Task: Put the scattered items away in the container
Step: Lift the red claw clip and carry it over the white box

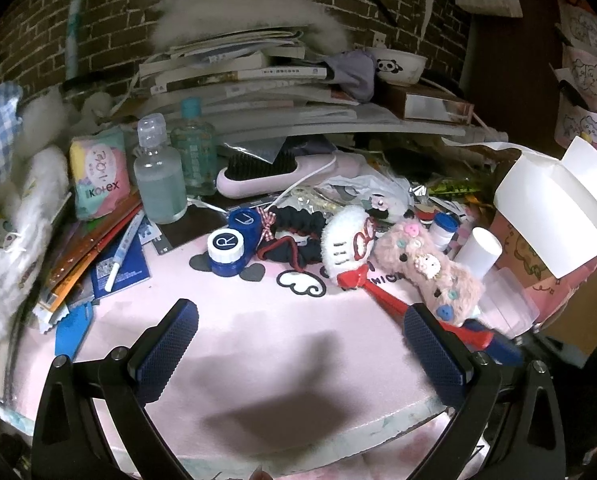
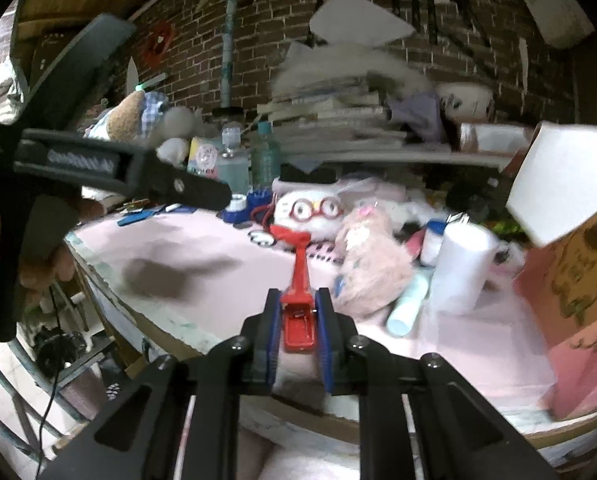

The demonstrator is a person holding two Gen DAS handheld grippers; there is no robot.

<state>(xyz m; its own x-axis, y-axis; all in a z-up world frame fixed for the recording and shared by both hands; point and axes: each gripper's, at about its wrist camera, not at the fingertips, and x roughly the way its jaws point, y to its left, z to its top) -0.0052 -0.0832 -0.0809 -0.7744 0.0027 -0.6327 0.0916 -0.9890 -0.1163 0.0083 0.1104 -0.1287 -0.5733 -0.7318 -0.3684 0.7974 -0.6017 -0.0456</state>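
right gripper nearest the lens: fingers drawn close, clamped on the flat end of a red handle. the handle's long axis runs straight ahead from the fingertips to a red bow under the white plush head with red glasses, so the toy lies in line with the grip, head farthest out. whether the head rests on the pink mat or is lifted, cannot tell; the view is blurred.

left gripper: fingers spread wide, holding nothing, above bare mat; red handle just beside its right finger.

container, judged: pink box with white flap, right of the grip. next move probably swings the toy rightward. right hand is the nearer.
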